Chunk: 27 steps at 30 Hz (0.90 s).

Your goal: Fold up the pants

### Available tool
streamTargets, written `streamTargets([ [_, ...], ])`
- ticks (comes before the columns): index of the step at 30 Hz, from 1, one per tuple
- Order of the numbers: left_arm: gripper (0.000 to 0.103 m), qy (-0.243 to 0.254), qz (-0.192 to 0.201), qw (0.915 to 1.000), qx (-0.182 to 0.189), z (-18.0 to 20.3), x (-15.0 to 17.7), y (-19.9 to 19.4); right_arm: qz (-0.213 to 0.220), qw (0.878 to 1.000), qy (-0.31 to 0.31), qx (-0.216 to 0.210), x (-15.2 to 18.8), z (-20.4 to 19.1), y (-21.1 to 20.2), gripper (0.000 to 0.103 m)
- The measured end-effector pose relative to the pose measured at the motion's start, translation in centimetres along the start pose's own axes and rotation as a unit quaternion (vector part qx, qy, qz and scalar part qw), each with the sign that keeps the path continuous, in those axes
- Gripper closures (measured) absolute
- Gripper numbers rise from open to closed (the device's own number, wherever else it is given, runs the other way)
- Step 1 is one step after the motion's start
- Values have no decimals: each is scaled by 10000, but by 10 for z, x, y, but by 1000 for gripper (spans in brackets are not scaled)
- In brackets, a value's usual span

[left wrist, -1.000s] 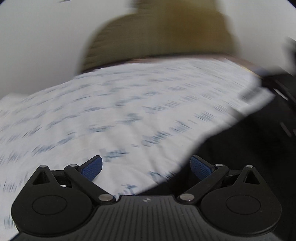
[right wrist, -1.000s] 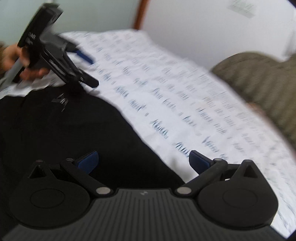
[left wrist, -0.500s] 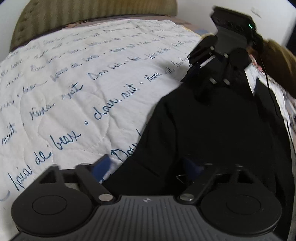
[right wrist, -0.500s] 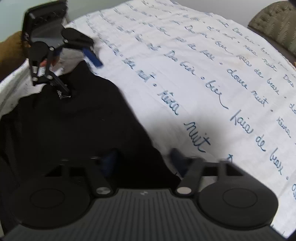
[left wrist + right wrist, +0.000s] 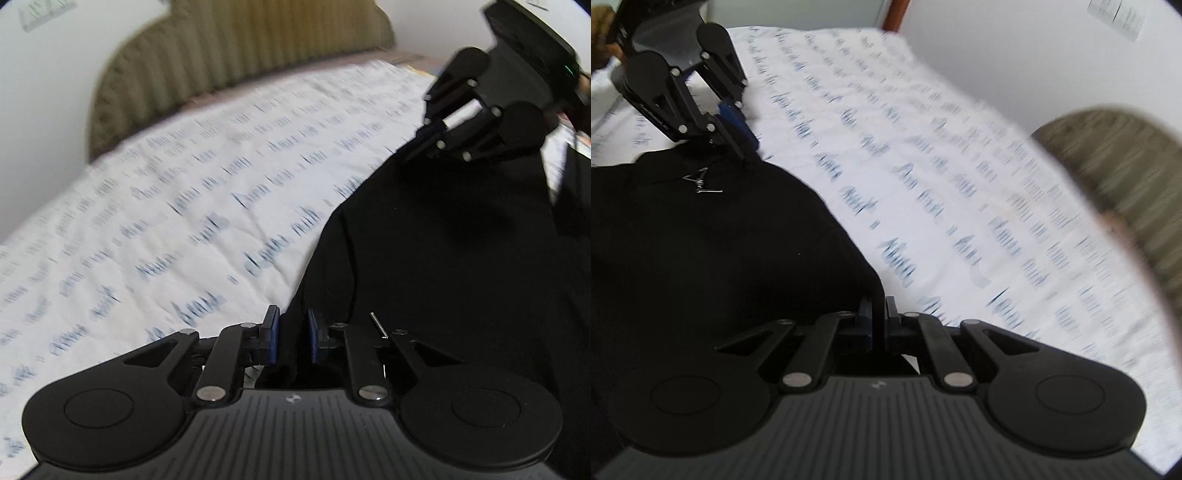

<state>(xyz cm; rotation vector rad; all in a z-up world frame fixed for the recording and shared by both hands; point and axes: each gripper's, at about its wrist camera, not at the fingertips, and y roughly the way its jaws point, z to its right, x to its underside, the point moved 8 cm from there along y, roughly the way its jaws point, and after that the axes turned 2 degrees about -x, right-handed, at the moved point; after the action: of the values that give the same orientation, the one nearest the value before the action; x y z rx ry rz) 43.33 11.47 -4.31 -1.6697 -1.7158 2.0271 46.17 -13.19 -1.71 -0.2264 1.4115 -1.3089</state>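
With white script-print quilt (image 5: 155, 229) filling frame left in the left wrist view, black pants (image 5: 461, 266) cover right half, left gripper (image 5: 291, 334) pinched narrow on their bottom-centre edge, right gripper (image 5: 877, 325) likewise clamped on pants edge at bottom centre.

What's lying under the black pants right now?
The black pants lie on a white quilt printed with blue script, which shows along their edge. Whatever is beneath the fabric itself is covered, so anything else there cannot be seen.
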Motion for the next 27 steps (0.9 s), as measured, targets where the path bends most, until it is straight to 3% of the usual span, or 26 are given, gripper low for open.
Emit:
streamTargets([
  [4,88,74,74,9983,-566,-6,-8,3,218,9957,-49,900,-12,7,-3,99],
  [9,89,362,412,9960,-711,9,-15,-25,325,9873,-276,1532,-12,-7,-8,99],
  [13,89,221,764,9943,-704,17,-18,-60,704,9820,-167,1747,-15,-17,-43,99],
  [16,89,388,1003,9919,-680,41,-13,-88,944,9751,-329,1977,-13,-36,-78,99],
  [27,88,43,1303,9908,-365,123,44,-167,1116,9685,-763,2092,27,-147,-168,99],
])
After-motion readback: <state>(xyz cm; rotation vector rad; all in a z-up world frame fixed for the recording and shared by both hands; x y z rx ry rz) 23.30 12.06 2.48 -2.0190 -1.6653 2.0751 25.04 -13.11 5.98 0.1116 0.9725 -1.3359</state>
